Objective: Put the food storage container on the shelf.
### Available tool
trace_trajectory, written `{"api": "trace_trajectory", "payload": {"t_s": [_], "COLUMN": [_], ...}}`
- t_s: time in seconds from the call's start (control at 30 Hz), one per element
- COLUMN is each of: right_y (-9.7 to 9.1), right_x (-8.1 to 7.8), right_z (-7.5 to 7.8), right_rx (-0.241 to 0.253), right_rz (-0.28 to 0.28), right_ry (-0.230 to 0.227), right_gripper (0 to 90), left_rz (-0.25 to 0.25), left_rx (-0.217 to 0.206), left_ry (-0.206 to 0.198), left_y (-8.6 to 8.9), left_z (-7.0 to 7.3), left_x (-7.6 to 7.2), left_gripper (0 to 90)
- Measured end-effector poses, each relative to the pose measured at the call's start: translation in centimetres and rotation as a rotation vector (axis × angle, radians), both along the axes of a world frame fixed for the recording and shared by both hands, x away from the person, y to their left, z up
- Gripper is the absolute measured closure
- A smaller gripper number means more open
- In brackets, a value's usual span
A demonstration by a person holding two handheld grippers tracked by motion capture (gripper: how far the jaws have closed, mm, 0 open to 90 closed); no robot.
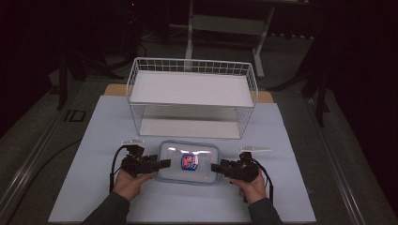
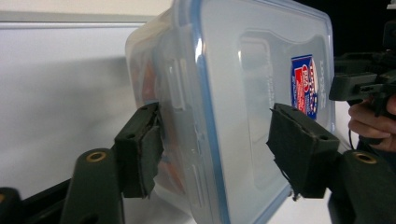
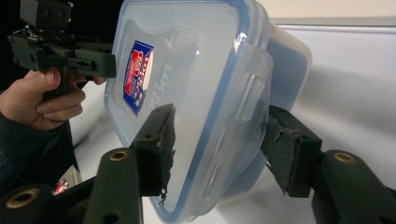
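Container (image 1: pixel 188 161), clear plastic, blue-rimmed lid, on white table (image 1: pixel 94 187). Left gripper (image 1: pixel 162 163) and right gripper (image 1: pixel 215 167) each clamp an end. Contents blurred, possibly orange.

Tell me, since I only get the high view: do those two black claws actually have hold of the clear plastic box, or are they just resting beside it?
Observer: In the left gripper view, the left gripper has one pad on top of the container and one beneath it. Both look pressed against it.
Operator: And the other claw?
Observer: In the right gripper view, the right gripper straddles the opposite end the same way, with one pad above and one below.
Operator: Is there anything inside the box?
Observer: The left gripper view shows something orange through the side wall. It's too blurred to say what it is.
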State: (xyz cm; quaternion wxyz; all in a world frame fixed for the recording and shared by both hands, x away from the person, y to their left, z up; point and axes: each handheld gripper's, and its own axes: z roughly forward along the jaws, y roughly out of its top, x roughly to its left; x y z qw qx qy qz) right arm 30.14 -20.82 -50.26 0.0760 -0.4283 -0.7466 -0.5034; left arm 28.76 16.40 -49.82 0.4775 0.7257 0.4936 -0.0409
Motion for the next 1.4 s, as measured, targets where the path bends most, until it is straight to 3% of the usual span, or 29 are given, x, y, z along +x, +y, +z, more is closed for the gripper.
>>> {"api": "trace_trajectory", "payload": {"t_s": [0.4,0.67,1.1,1.33,1.4], "right_y": [-0.2,-0.2,0.1,0.0,0.0], "right_x": [-0.6,-0.9,-0.8,-0.9,-0.9], "right_z": [-0.3,-0.3,0.1,1.1,2.1], "right_rx": [0.038,0.024,0.013,0.014,0.015], "right_rz": [0.004,0.030,0.034,0.035,0.032], "right_ry": [0.069,0.023,0.001,-0.029,-0.049], "right_gripper": [49.3,49.9,49.7,49.7,50.0], "left_rz": [-0.003,-0.006,0.012,0.018,0.018], "left_rx": [0.000,0.020,0.035,0.026,0.013], "left_ry": [0.000,-0.011,-0.026,-0.056,-0.078], "left_y": [0.5,0.5,0.6,0.6,0.6], "left_z": [0.1,0.2,0.8,1.9,2.6], "left_x": [-1.7,-2.5,-2.6,-2.6,-2.6], "left_gripper": [43.0,45.7,45.8,45.8,45.8]}}
